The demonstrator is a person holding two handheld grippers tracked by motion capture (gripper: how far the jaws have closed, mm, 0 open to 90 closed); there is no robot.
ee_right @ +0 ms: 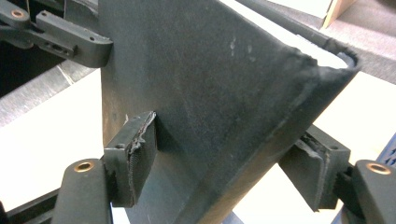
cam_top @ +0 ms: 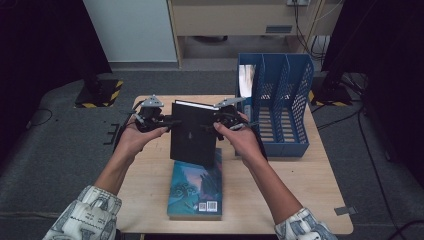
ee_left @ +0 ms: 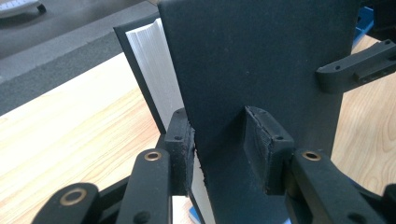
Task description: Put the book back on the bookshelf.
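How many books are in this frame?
2. A black book is held upright over the table between the left gripper and right gripper; a teal book lies flat beneath it. The blue file rack may hide more.

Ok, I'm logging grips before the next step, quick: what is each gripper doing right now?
Left gripper: shut on the black book, clamped at one edge.
Right gripper: shut on the black book, holding its opposite edge.

no legible text (barcode unreadable)
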